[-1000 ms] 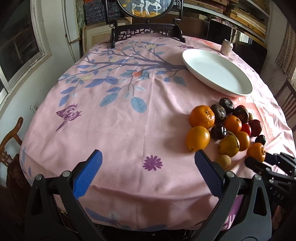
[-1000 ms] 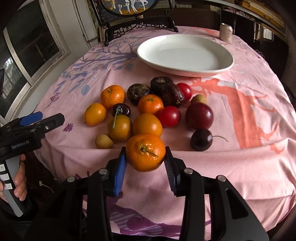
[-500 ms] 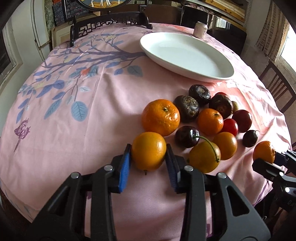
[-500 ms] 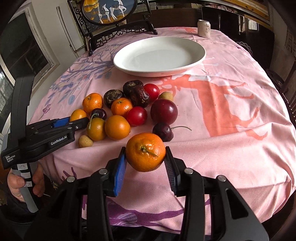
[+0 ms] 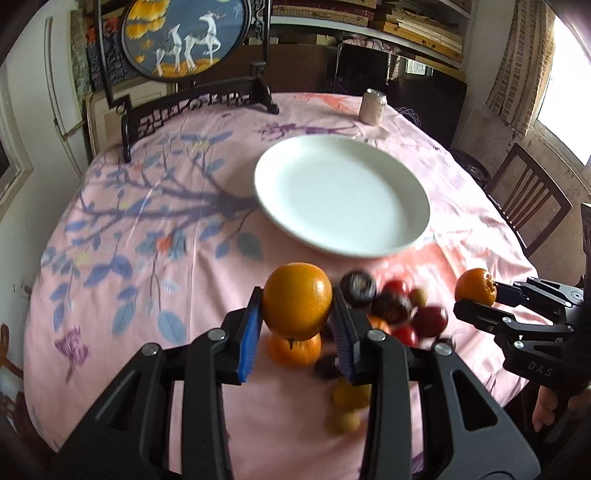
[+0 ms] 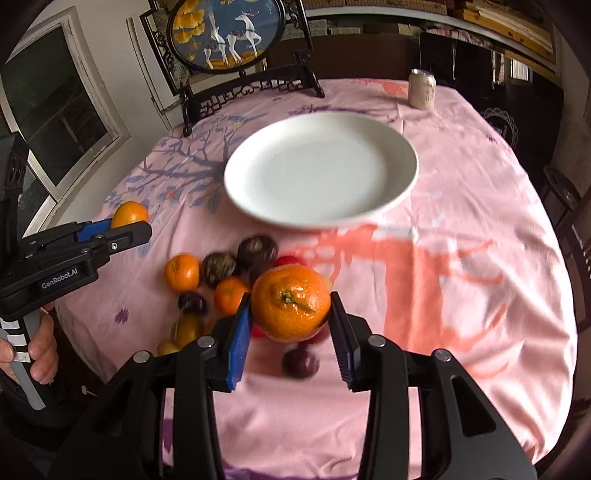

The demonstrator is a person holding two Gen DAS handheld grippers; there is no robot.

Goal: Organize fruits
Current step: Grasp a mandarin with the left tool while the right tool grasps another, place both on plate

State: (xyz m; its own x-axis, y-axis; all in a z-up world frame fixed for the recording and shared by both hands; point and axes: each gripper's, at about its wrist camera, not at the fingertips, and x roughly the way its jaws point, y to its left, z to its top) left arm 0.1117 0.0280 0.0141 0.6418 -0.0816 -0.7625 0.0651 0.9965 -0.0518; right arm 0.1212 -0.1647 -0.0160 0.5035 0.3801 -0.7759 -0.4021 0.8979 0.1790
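Left hand-held gripper [image 5: 297, 325]: jaws closed onto a smooth orange [image 5: 297, 300], pads pressed to both its sides, fruit lifted clear of the bench. Right hand-held gripper [image 6: 291, 328]: jaws clamped the same way on a mandarin [image 6: 291, 308], green stem facing the lens.

Cross-check: the left view catches the right gripper side-on at its right edge, mandarin at the tips. The right view catches the left gripper at far left, orange peeking above its blue pad, plus the person's fingers [image 6: 40, 354] on the handle, which the left camera does not show.

Below and just past both held fruits: the loose fruit pile [image 6: 221, 273] on the pink tablecloth [image 6: 461, 295]. Blurred in the left view; the right view resolves it better: two small oranges, dark round fruits, red ones, yellowish ones at the near edge.

Beyond the pile: white plate [image 5: 341, 194], nothing on it, near the pile but apart.

Far side of bench: a drink can [image 6: 422, 88] standing upright, and a round painted screen with deer [image 6: 225, 33] on a dark carved stand. A wooden chair [image 5: 528, 201] at right appears only in the left view.
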